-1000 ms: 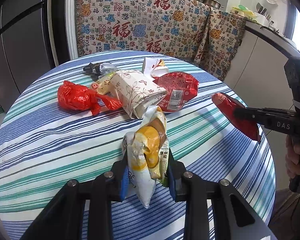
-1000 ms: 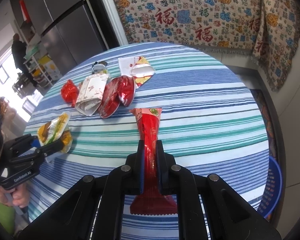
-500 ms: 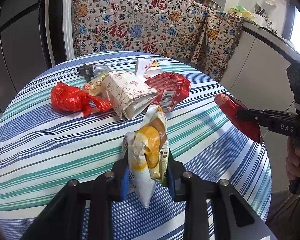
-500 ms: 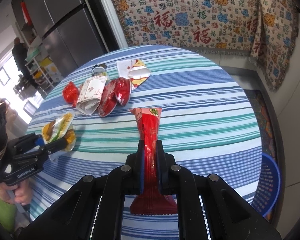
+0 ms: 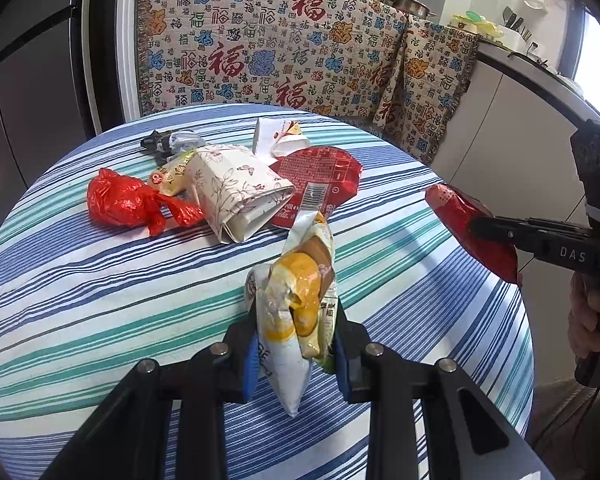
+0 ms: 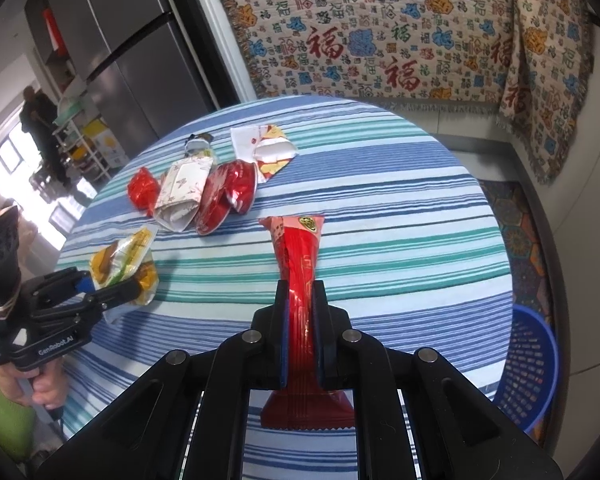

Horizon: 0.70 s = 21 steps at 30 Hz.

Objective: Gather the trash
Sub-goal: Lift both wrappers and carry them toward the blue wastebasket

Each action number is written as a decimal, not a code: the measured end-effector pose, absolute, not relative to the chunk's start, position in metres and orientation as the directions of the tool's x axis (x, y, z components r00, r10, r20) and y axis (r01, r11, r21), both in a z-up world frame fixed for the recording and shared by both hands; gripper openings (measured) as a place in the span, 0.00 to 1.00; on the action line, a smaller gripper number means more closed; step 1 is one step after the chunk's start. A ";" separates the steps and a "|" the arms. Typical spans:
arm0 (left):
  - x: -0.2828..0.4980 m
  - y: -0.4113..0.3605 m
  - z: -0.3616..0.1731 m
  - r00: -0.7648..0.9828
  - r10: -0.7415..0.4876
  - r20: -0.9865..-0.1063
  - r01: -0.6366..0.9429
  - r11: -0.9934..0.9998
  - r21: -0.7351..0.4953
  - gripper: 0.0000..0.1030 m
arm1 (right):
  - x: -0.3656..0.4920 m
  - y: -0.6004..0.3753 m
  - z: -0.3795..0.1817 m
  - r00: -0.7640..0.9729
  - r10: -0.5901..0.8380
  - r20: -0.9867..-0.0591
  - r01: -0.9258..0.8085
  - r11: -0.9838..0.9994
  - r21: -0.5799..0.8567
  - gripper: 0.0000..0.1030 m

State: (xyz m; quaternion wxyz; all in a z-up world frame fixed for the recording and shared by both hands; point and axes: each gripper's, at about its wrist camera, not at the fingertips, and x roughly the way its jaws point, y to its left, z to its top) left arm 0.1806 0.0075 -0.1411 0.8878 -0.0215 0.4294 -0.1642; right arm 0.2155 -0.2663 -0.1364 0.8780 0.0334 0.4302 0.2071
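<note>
The round striped table (image 6: 400,184) carries a cluster of litter ahead of both tongs: floral paper packet (image 5: 240,192), red foil lid (image 5: 320,184), red plastic bag (image 5: 124,200), torn white wrapper (image 6: 268,148). A blue basket (image 6: 532,364) stands on the floor, right of the right gripper (image 6: 300,336), which pinches a red snack wrapper (image 6: 298,252). The left gripper (image 5: 296,344) clamps a yellow-white food pouch (image 5: 300,292). Two pieces lifted; four or more remain, I judge.
</note>
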 end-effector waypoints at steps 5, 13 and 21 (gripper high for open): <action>0.175 0.004 -0.134 0.585 -0.325 -0.743 0.284 0.940 -0.188 0.28 | 0.216 -0.276 -0.139 0.545 0.408 -0.733 -0.319 0.909 0.269 0.08; 0.163 -0.032 -0.121 0.573 -0.365 -0.734 0.334 0.922 -0.198 0.28 | 0.207 -0.316 -0.126 0.596 0.399 -0.697 -0.270 0.917 0.294 0.07; 0.158 -0.130 -0.098 0.495 -0.493 -0.716 0.469 0.845 -0.258 0.28 | 0.198 -0.441 -0.121 0.666 0.249 -0.703 -0.039 0.953 0.301 0.07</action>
